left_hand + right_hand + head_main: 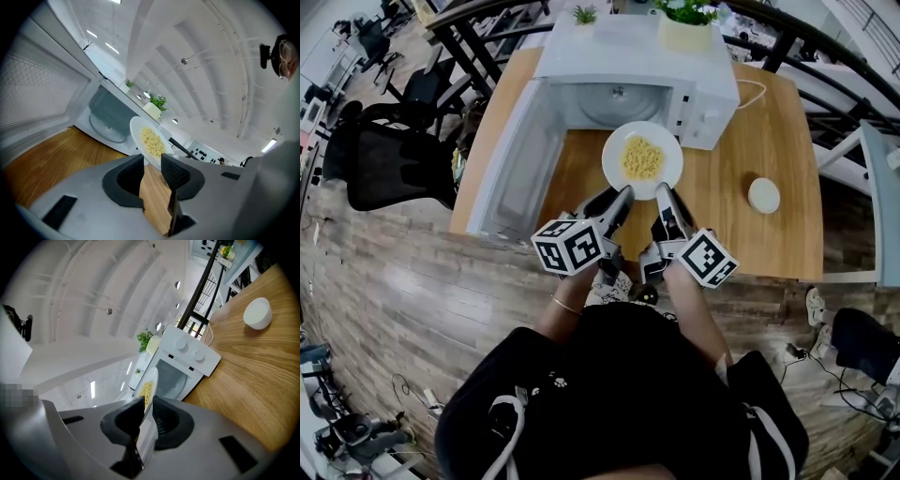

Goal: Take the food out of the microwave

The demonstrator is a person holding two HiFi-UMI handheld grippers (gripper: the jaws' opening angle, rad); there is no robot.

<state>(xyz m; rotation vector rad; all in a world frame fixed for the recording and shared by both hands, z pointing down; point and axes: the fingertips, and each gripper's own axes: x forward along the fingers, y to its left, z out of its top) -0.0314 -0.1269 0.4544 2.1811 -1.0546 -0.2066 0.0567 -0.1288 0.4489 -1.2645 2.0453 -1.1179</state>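
A white plate (642, 159) of yellow noodles hangs level just in front of the open white microwave (637, 56), above the wooden table (769, 122). My left gripper (623, 195) is shut on the plate's near left rim and my right gripper (666, 192) on its near right rim. In the left gripper view the plate (147, 138) runs edge-on into my left gripper (152, 161), with the microwave cavity (110, 117) behind it. In the right gripper view the plate (149, 385) is pinched by my right gripper (149, 404).
The microwave door (520, 169) stands swung open to the left. A small white bowl (764, 195) sits on the table to the right. Two potted plants (686, 23) stand on the microwave. Black chairs (389, 159) are left of the table.
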